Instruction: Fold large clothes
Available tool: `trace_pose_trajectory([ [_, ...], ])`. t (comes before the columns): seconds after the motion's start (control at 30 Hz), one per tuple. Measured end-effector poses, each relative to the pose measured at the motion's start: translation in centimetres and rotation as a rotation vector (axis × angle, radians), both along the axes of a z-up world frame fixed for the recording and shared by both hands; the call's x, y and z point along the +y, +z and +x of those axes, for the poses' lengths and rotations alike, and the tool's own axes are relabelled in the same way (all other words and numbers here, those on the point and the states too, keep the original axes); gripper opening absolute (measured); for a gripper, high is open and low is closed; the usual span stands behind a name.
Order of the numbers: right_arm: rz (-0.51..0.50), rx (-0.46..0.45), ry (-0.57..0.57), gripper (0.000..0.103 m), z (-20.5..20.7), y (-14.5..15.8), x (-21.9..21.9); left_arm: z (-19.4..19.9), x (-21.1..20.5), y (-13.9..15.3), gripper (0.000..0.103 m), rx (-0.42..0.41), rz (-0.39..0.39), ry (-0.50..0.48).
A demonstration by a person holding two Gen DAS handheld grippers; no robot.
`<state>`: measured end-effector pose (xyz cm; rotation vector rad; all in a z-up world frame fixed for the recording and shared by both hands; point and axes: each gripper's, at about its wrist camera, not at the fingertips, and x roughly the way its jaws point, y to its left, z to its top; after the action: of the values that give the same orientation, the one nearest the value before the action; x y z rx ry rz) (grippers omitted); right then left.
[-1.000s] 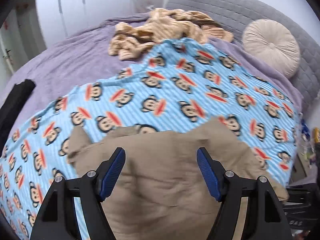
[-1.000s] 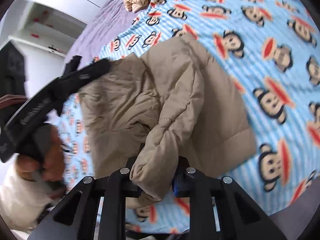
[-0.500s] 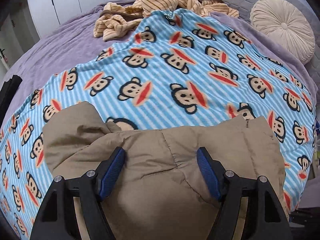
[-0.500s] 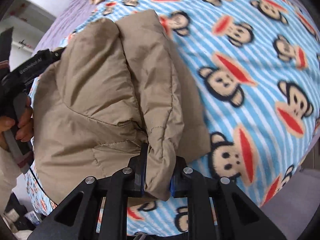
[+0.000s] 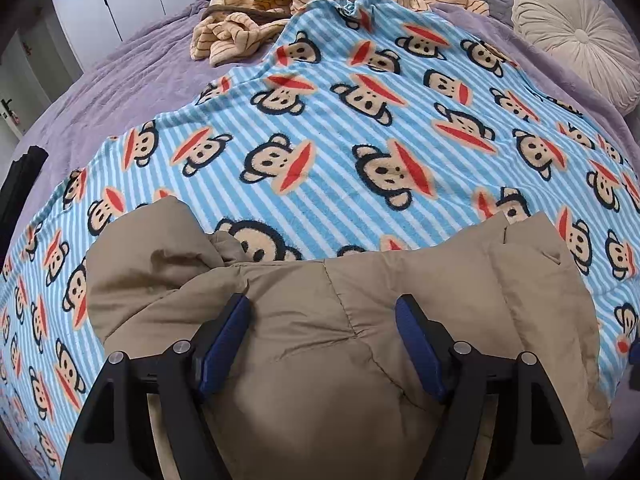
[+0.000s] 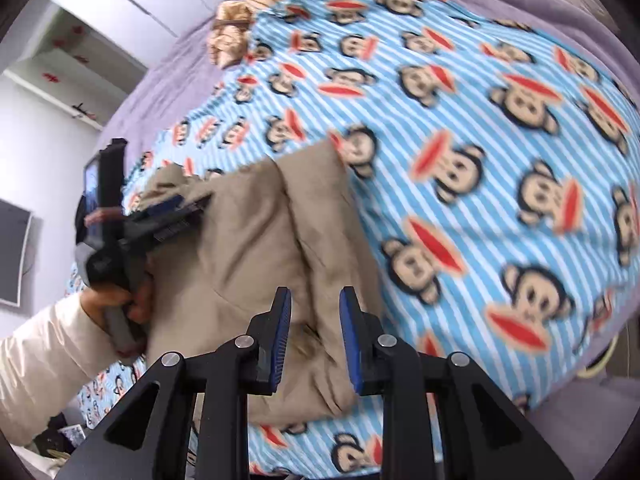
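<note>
since half a second earlier our right claw point(image 6: 311, 332) had let go of the tan puffer jacket point(image 5: 360, 320): the fold it had pinched between its blue pads now lay free, and the jaws stood parted just above the cloth at the lower middle of the right wrist view. our left claw point(image 5: 322, 340) had hardly shifted; it hung spread wide over the jacket at the bottom of the left wrist view, gripping nothing, and the same claw showed at the left of the right wrist view, held in our left hand point(image 6: 120, 300).

the jacket lay bundled at the near edge of the monkey-print blanket point(image 5: 360, 140), which covered the purple bed point(image 5: 120, 80). it filled the lower half of the left view, with a sleeve or flap bunched at lower left and a folded panel along the right side. a striped beige garment point(image 5: 320, 0) sat crumpled at the top of the frame, well apart, and a round cushion point(image 5: 576, 32) lay at upper right.

we judged the jacket light, soft and puffy, with a smooth shell that would likely slip and spring back open. the quilted seams and doubled edges looked the best holds, pinched deep and not on a single layer.
</note>
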<state>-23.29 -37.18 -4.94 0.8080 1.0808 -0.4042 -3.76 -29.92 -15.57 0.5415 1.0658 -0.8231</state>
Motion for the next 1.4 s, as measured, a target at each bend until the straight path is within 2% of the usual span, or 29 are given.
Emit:
trace_pose_trajectory([
  [0.1, 0.032, 0.02, 0.091, 0.028, 3.9, -2.1, 0.9, 0.1, 0.6, 1.1, 0.076, 0.006, 0.022, 0.034],
  [0.23, 0.095, 0.125, 0.21, 0.028, 6.4, -6.2, 3.7, -0.1, 2.6, 3.4, 0.076, 0.016, 0.034, 0.08],
  [0.33, 0.137, 0.127, 0.216, 0.027, 6.5, -7.2, 3.7, -0.6, 4.8, 4.5, 0.076, 0.029, 0.05, 0.132],
  [0.43, 0.161, 0.131, 0.225, 0.029, 6.9, -7.6, 3.3, -1.4, 7.1, 4.9, 0.076, 0.078, 0.047, 0.199],
  [0.47, 0.166, 0.135, 0.228, 0.031, 7.0, -7.6, 3.2, -1.8, 7.8, 5.1, 0.086, 0.089, 0.045, 0.221],
  [0.5, 0.165, 0.141, 0.232, 0.033, 7.0, -7.5, 3.2, -2.1, 8.3, 5.2, 0.103, 0.094, 0.048, 0.24],
  [0.7, 0.149, 0.147, 0.234, 0.049, 6.6, -7.0, 3.2, -3.6, 11.3, 5.7, 0.103, 0.107, 0.059, 0.315],
  [0.77, 0.143, 0.141, 0.23, 0.065, 6.4, -6.6, 3.4, -3.9, 12.1, 5.7, 0.103, 0.114, 0.063, 0.321],
  [0.9, 0.12, 0.138, 0.226, 0.072, 5.5, -5.2, 3.9, -4.4, 13.6, 5.5, 0.103, 0.131, 0.066, 0.334],
  [1.03, 0.1, 0.128, 0.224, 0.083, 4.8, -4.2, 4.6, -5.0, 15.0, 5.3, 0.103, 0.152, 0.056, 0.349],
  [1.4, 0.072, 0.119, 0.161, 0.088, 3.0, -3.1, 6.3, -6.3, 18.3, 5.9, 0.103, 0.166, 0.03, 0.342],
])
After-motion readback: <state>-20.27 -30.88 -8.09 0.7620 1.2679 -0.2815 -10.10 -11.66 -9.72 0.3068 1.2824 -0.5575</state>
